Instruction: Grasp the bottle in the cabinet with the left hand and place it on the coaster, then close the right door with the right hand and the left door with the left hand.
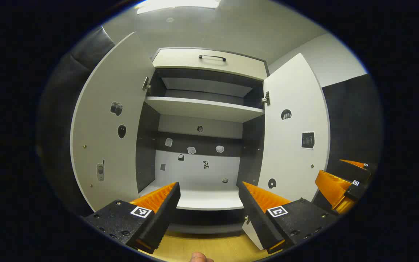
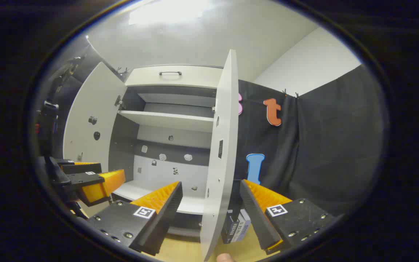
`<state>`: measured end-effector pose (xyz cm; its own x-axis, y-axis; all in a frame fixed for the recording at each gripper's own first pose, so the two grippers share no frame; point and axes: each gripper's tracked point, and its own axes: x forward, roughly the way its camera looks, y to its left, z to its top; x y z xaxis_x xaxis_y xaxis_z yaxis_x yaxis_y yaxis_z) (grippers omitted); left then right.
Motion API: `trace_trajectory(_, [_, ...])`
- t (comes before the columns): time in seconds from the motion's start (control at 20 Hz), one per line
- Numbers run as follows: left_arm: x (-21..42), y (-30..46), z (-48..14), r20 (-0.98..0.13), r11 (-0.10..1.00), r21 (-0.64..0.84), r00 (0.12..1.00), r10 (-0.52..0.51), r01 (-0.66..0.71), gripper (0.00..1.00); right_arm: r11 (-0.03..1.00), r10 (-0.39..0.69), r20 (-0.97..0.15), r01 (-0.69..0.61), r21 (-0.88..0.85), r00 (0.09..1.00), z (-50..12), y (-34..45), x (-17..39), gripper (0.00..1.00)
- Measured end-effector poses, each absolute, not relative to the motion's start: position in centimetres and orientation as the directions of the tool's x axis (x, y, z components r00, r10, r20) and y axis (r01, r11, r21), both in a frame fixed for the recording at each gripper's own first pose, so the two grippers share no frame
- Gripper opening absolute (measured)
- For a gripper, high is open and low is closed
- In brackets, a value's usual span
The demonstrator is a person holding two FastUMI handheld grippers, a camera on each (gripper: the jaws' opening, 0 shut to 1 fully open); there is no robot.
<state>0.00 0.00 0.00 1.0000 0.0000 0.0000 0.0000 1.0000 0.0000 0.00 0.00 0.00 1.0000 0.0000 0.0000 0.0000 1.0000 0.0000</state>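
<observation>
Against pale booth walls, held both grippers spread and empty: left gripper (image 1: 208,185) squared to the middle of the cabinet (image 1: 206,109), right gripper (image 2: 211,183) framing the near edge of the right door (image 2: 224,127) between its fingers, likely lined up to push it shut. Farther out, found the left door (image 1: 104,120) swung wide to the left. Saw both shelves bare, so judged the bottle already out.

Door stickers (image 1: 116,108) too small (blurred) to identify.
</observation>
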Motion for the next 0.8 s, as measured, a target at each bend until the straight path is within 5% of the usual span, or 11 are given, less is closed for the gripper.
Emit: trace_trajectory(0.8, [-1.3,1.5,0.4,0.013,0.999,0.007,0.999,0.052,-0.052,1.00,1.000,0.012,-0.024,-0.012,0.004,1.000,0.4,-0.1,-0.6,0.95])
